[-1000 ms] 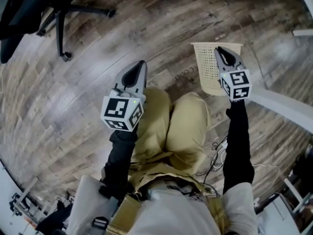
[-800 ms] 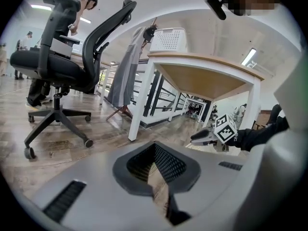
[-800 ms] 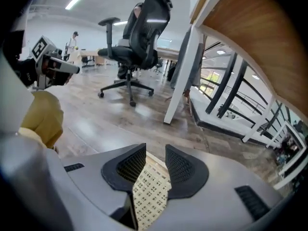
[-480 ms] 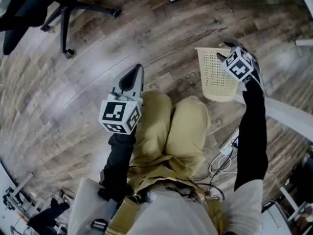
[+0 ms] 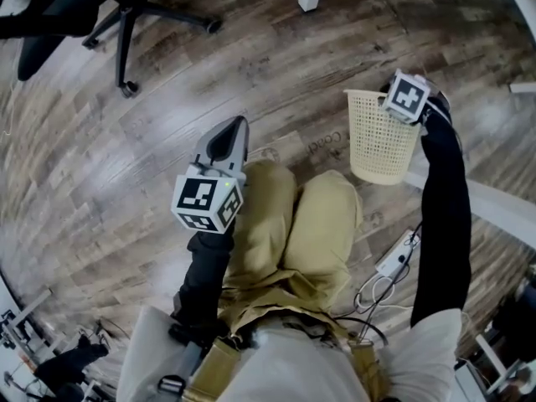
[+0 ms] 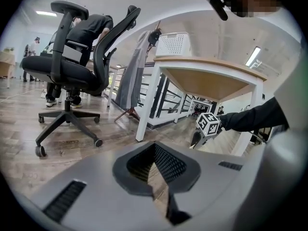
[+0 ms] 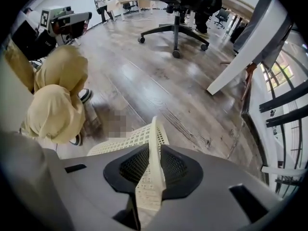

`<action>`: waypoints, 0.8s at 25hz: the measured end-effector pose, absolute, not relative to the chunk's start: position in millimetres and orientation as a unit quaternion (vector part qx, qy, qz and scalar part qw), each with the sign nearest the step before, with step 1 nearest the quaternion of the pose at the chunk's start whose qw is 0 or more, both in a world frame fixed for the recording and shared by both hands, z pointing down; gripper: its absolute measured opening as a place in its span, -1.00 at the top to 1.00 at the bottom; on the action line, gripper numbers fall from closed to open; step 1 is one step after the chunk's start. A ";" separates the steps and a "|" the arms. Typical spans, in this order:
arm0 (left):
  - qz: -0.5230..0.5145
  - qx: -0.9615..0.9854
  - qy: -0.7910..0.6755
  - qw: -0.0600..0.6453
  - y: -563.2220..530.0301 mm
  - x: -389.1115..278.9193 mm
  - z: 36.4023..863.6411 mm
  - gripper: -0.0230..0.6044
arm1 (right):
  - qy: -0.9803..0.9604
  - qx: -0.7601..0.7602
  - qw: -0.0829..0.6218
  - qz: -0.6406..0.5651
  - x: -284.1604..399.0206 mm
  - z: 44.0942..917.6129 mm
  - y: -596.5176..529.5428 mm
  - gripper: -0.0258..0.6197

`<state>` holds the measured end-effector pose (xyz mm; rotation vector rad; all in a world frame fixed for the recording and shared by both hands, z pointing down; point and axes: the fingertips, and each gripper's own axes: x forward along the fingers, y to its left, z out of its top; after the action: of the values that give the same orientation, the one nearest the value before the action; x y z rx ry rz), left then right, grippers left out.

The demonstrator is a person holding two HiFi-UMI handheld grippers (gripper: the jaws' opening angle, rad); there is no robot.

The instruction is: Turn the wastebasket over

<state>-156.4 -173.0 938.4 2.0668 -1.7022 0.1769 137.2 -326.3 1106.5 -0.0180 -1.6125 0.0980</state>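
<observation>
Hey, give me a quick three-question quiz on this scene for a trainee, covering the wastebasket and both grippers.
1. Multiple choice: which way does the mouth of the cream plastic mesh wastebasket face? A) up B) down C) sideways
2. True or false: the grey left gripper also grips the wastebasket.
3. Fill in: the grey right gripper reaches down with one jaw on each side of the wastebasket's ____.

Key
1. A.
2. False: it is shut on nothing, well apart from the wastebasket.
3. Rim. Its jaws have just been closing, and they pinch the mesh wall there.
</observation>
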 end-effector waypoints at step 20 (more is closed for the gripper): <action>0.058 0.731 -0.645 0.215 -165.4 -183.7 930.8 0.92 | -0.756 0.027 0.649 0.082 118.6 1090.9 -330.2 0.73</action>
<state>-183.7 -165.4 930.8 2.0275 -1.7889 0.1605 118.6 -330.2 1090.9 0.0625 -1.7178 0.1864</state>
